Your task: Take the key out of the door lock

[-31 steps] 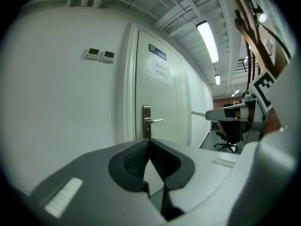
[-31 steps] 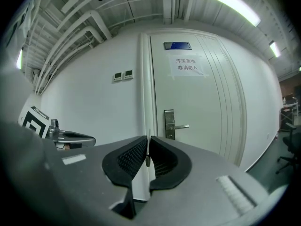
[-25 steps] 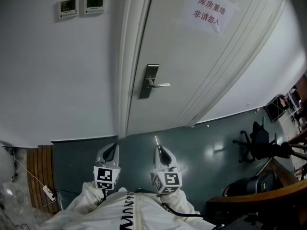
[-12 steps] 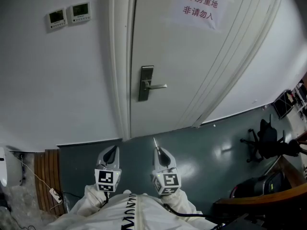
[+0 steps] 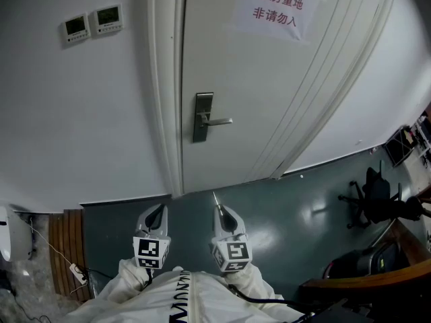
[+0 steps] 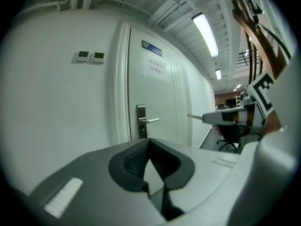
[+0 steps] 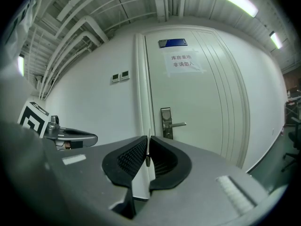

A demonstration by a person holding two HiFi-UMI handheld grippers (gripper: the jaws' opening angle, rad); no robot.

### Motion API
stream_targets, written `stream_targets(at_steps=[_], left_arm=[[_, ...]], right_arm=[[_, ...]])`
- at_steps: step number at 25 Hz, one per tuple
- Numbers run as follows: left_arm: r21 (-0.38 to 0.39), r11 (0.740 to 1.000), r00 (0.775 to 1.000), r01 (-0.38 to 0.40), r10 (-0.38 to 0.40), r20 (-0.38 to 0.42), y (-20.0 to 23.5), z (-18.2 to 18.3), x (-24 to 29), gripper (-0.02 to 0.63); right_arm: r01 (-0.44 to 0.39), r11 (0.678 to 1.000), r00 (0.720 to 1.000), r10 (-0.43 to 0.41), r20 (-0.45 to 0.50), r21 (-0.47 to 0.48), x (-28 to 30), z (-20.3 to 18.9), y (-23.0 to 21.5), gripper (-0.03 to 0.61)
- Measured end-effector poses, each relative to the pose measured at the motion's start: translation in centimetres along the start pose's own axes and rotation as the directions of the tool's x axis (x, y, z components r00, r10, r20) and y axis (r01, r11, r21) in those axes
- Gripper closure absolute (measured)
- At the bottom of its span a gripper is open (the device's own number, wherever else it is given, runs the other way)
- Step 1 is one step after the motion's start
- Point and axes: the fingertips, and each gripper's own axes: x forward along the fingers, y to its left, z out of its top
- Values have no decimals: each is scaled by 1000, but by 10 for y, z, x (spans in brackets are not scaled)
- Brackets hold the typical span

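Right claw (image 7: 148, 142) clamped on thin silver metal key (image 7: 147, 158), well apart from steel door lock plate w/ lever handle (image 7: 166, 122); left claw (image 6: 150, 141) (empty) closed.

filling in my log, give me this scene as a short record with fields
door: closed, paper sign on it
lock: on door, no key visible in it
key: clamped in right gripper, tip poking forward
left gripper: shut, empty
position: both grippers apart from door, not touching
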Motion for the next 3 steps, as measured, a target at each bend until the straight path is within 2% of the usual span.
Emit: stream_targets(at_steps=[3], left_arm=[[1, 1000, 1000, -4, 4, 4, 1, 1, 3, 614]], right_arm=[[-4, 1000, 1000, 4, 2, -5, 3, 0, 0, 555]])
